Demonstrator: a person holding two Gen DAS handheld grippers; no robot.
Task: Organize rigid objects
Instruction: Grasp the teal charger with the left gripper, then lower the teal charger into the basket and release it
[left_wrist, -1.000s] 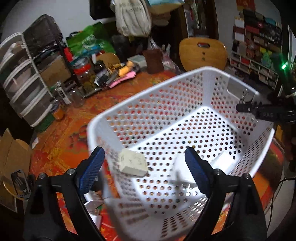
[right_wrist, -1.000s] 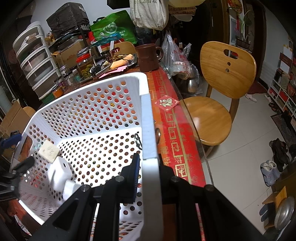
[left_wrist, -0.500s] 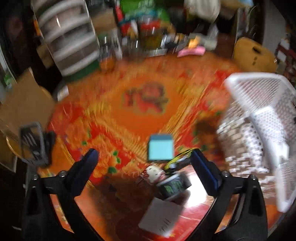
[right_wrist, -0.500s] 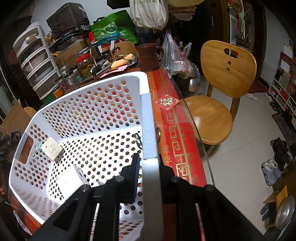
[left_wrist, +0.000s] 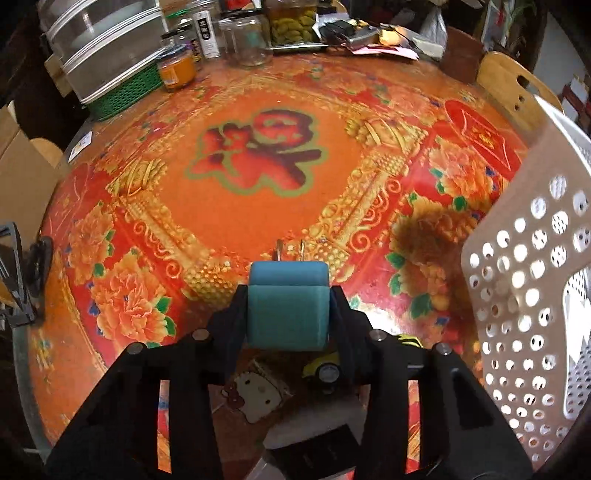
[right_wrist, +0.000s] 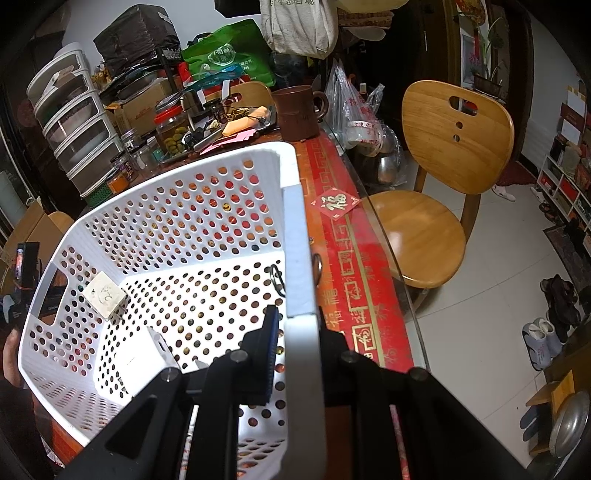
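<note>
The left gripper was closed on a teal plug, its two fingers pressing the flat left and right sides, so the block sat square between them with its two metal prongs pointing away toward the far side of the counter. The plug appeared to be held just above the patterned cloth rather than resting on it, though the view does not settle that. Below and nearer than the fingers lay a cartoon cat sticker, a small yellow toy and a dark flat box, all still on the counter.

The right gripper was clamped narrow on the near right wall of the white basket, one finger inside and one outside, steadying it. Inside the basket lay a cream cube against the far left wall and a white charger nearer the front.

The relation that mattered was sideways: seen from the left gripper, the basket stood to the right and close, its perforated wall rising higher than the plug. The left hand carried the load, so the likely next move was a lift and a swing to the right over that rim, then a release above the open floor of the basket. The risk lay in the prongs catching a hole in the wall.
</note>
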